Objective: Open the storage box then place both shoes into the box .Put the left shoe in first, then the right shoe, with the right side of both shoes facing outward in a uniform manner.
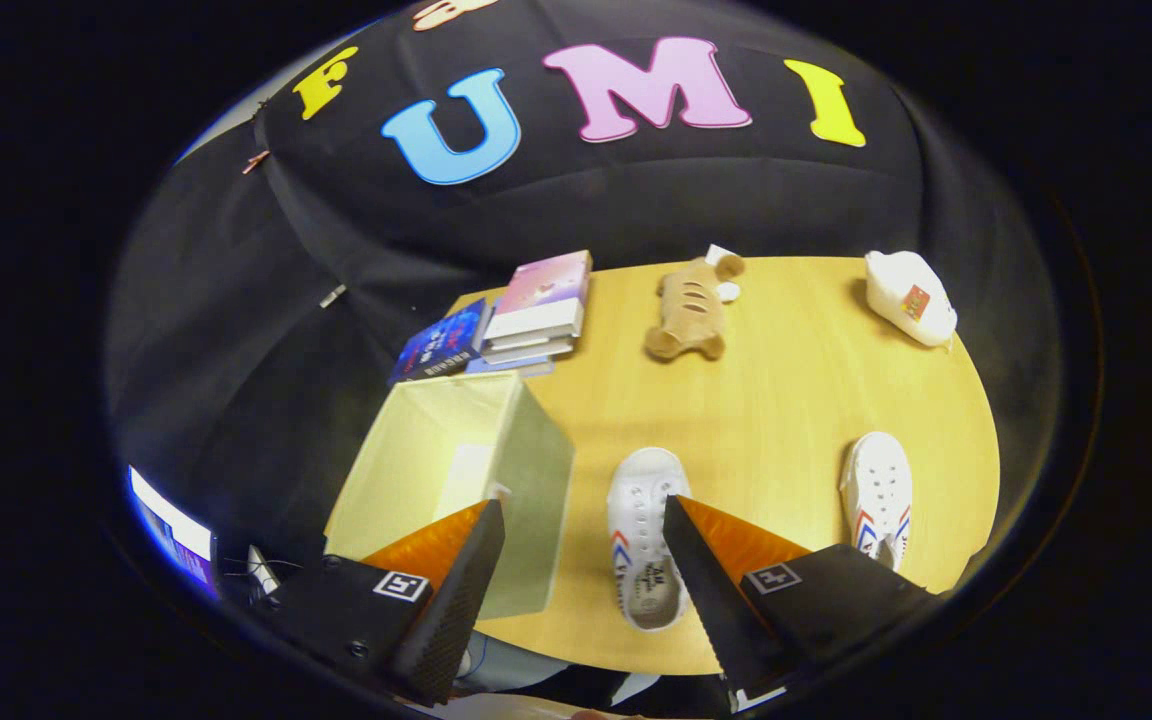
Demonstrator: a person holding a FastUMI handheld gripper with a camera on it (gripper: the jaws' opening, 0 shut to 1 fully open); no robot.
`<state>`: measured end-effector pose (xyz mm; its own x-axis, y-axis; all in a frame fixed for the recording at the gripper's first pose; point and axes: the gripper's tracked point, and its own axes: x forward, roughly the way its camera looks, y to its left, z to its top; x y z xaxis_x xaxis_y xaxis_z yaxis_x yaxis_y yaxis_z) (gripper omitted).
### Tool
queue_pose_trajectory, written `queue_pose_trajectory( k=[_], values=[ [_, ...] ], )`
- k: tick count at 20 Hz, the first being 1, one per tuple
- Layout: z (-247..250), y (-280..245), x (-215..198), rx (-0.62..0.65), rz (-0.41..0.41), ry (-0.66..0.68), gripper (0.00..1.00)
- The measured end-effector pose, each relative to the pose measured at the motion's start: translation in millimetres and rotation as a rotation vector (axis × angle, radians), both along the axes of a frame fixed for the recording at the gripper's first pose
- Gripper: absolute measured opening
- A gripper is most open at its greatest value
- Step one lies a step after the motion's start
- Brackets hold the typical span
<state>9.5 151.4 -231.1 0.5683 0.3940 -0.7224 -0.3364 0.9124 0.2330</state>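
Wooden table: gripper wide, empty, above left shoe; light soft canvas, pinch heel collar; storage box open.

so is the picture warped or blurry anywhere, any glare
Gripper view: fisheye bends the table edge into a curve; the shoe between the open jaws is sharp; the storage box looks evenly lit with no glare; the books beyond are slightly soft.

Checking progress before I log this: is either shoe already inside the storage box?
No, both shoes lie on the table beside the box, and the open gripper holds nothing.
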Motion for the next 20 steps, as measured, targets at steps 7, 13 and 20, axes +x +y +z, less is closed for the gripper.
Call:
queue_pose_trajectory(
  k=[7,13,20],
  values=[
    [-88.4,-47.8,-4.6,-0.149,0.086,0.090,0.99],
    [-145.9,-59.1,-3.6,-0.246,0.155,0.127,0.99],
    [-170.7,-45.4,5.7,-0.262,0.196,0.139,0.92]
  ],
)
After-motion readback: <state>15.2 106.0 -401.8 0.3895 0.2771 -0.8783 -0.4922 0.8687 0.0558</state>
